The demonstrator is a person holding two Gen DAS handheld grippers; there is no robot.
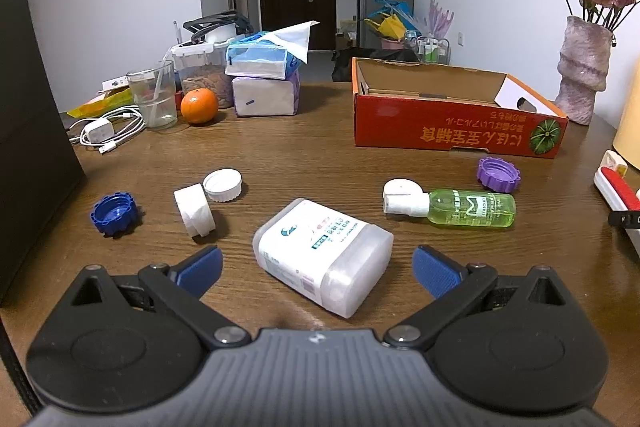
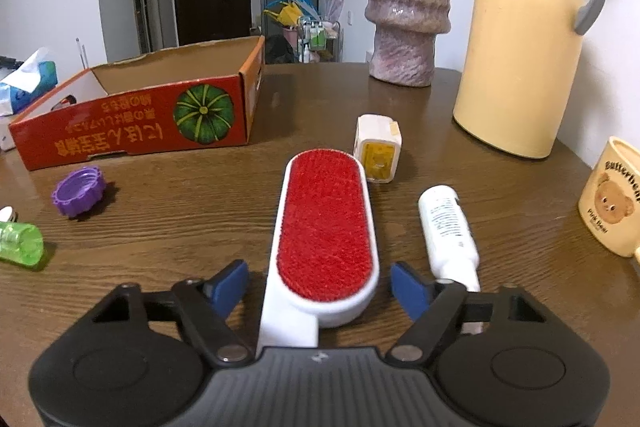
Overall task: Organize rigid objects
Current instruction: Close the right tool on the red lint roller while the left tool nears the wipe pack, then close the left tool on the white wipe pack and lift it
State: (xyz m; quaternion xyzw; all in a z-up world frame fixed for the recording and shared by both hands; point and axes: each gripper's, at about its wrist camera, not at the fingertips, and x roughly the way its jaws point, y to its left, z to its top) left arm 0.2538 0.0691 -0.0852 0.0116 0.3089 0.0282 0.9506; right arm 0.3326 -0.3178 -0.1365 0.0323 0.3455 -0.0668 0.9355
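In the left wrist view my left gripper (image 1: 318,267) is open, its blue pads on either side of a white plastic bottle (image 1: 320,257) lying on the wooden table. Beyond lie a green bottle (image 1: 460,207), a purple cap (image 1: 498,174), a blue cap (image 1: 114,213) and two white caps (image 1: 222,184). An open red cardboard box (image 1: 452,129) stands behind. In the right wrist view my right gripper (image 2: 320,285) is open around a white lint brush with a red pad (image 2: 326,231). A white tube (image 2: 448,235) lies just right of it.
A small white and yellow box (image 2: 378,147), a furry vase (image 2: 408,11), a yellow thermos (image 2: 524,35) and a bear mug (image 2: 612,195) stand at the right. An orange (image 1: 199,105), a glass (image 1: 154,95), tissue packs (image 1: 264,83) and a charger (image 1: 100,131) sit at the far left.
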